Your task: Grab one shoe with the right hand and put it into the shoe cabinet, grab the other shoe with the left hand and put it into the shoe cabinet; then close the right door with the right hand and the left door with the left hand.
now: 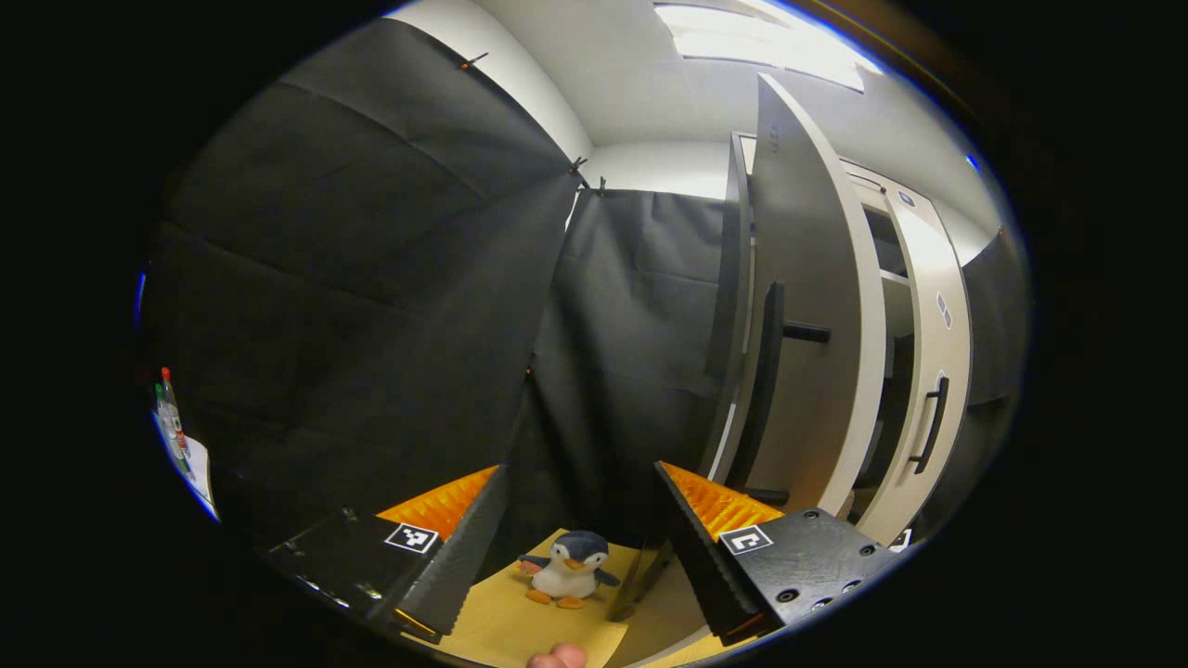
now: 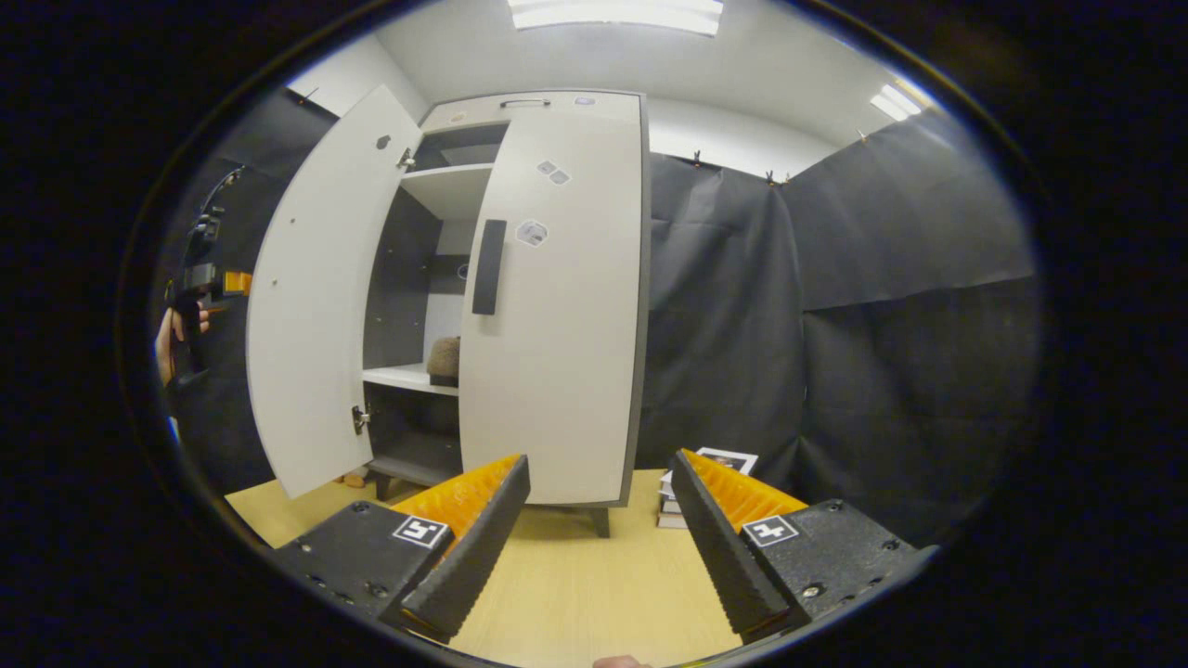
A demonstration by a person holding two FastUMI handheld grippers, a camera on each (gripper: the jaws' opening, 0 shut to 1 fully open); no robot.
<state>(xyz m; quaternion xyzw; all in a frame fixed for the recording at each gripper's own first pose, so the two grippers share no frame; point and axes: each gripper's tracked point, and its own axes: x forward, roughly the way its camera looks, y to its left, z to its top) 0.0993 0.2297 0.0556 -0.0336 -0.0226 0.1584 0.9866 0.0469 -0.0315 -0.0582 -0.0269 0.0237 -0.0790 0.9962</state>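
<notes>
Shoe's in the cabinet, right door shut, left door still open

Both grippers, left gripper (image 1: 580, 547) and right gripper (image 2: 599, 547), have fingers spread, holding nothing. One shoe (image 2: 445, 360) sits on the shoe cabinet (image 2: 557, 306) shelf behind the left door (image 2: 311, 306).

Tall pale shoe cabinet (image 2: 548, 306): right door (image 2: 557, 371) shut, left door (image 2: 311, 306) swung open, brown shoe (image 2: 445, 360) on middle shelf.

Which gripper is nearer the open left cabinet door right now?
Left. The left gripper sits just behind the open left door, beside its handle. The right gripper faces the shoe cabinet from farther back, both open.
</notes>
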